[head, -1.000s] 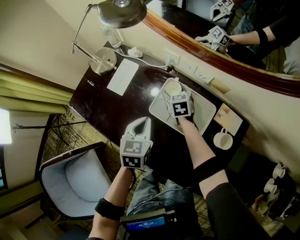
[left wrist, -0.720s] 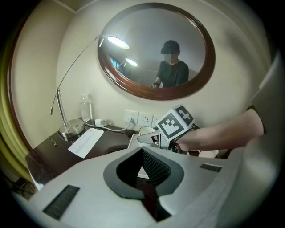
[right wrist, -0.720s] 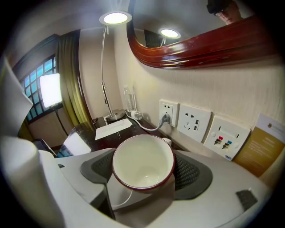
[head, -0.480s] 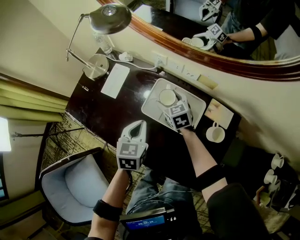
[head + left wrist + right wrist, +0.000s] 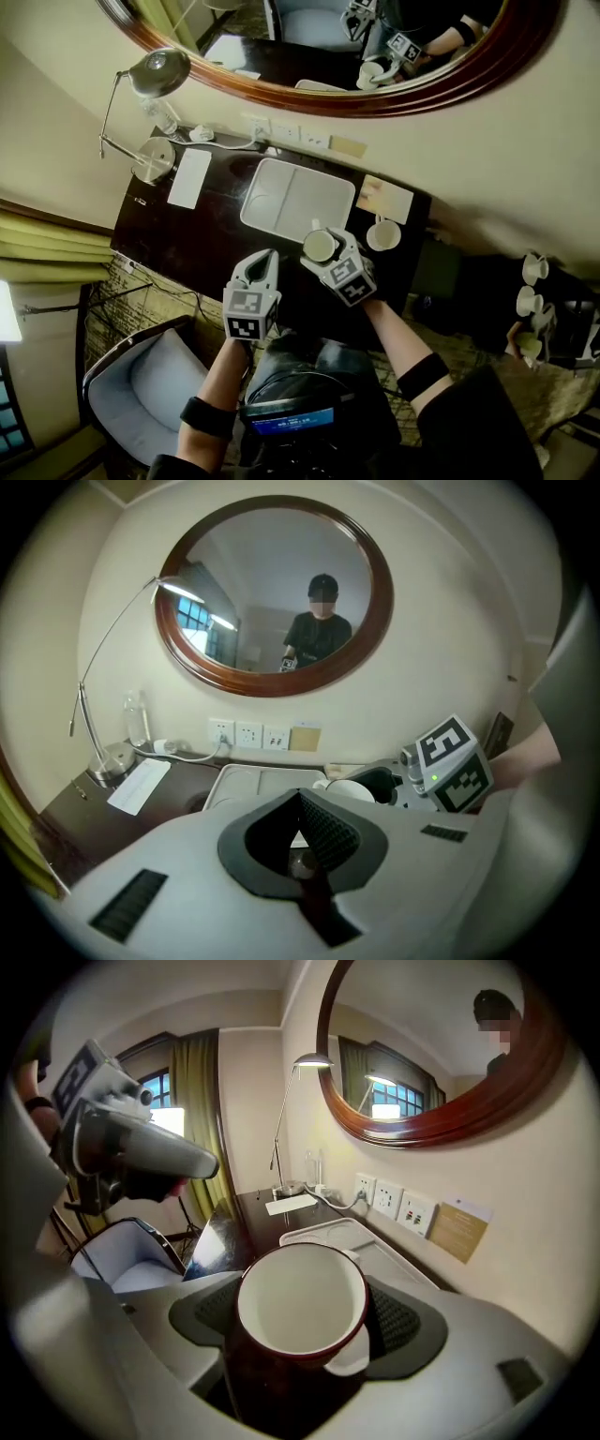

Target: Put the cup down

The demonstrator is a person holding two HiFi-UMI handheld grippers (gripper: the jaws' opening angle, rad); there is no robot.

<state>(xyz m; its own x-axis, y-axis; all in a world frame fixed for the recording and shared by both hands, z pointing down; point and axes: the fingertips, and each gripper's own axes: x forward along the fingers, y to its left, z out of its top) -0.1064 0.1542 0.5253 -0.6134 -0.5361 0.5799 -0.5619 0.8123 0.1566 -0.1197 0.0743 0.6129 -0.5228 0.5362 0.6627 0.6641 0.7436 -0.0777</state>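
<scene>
cup [image 5: 300,1302]: upright, clamped between the jaws of the right gripper [image 5: 328,255], held over the dark surface [image 5: 187,239] just beside the tray [image 5: 281,197]. left gripper [image 5: 302,834]: jaws together, empty. step: likely carrying. next: lower level onto the bare surface, then part the jaws.

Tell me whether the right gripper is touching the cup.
Touching. The right gripper view shows the right gripper closed on the cup, its jaws pressing both sides.
</scene>
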